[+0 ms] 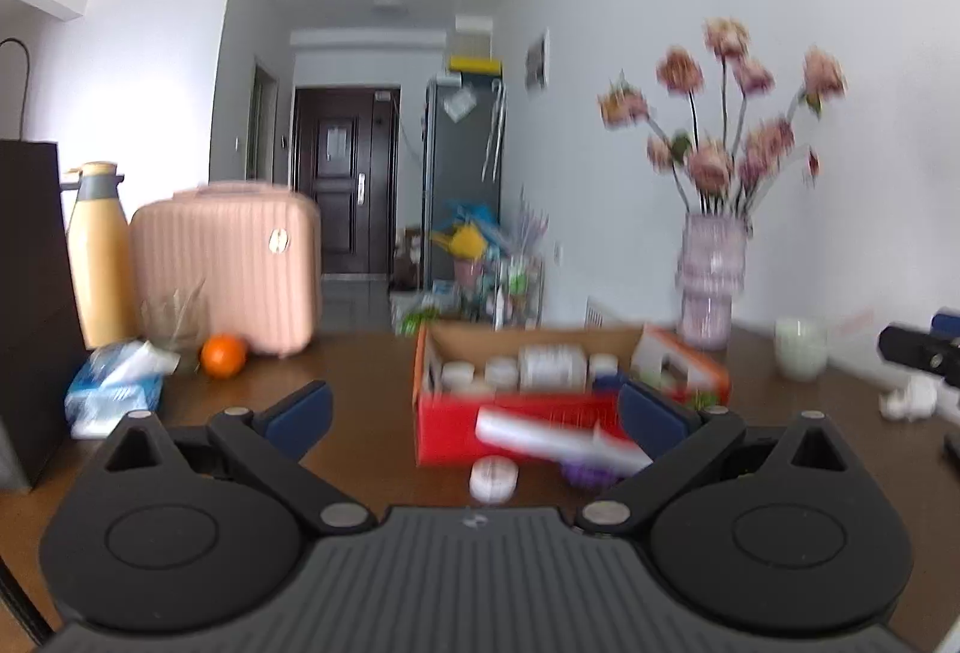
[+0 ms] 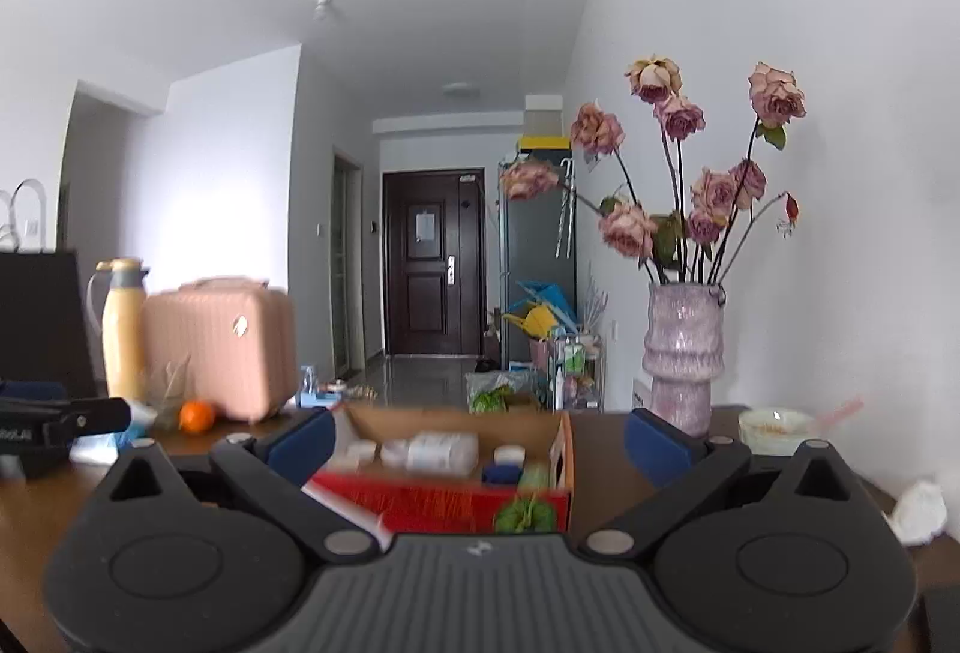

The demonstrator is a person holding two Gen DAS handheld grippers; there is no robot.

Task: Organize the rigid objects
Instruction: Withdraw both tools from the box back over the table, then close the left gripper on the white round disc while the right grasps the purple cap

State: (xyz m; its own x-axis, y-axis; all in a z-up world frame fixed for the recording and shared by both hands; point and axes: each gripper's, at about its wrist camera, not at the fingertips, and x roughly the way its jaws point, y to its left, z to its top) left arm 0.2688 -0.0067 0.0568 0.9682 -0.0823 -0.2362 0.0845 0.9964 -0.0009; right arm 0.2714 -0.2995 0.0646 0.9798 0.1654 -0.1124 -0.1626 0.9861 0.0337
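Both grippers, left (image 1: 474, 416) and right (image 2: 477, 446), hang released and empty facing the box (image 1: 516, 434); next, seemingly, pick the loose jar (image 1: 493, 479).

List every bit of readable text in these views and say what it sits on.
None can be read for certain.
Left tool, seen from the right wrist: white letters, cut off and blurred.
Red cardboard box: print smeared.
White bottle in the box: label blurred.
Pink case: small emblem, no letters legible.
Door: notice too small.
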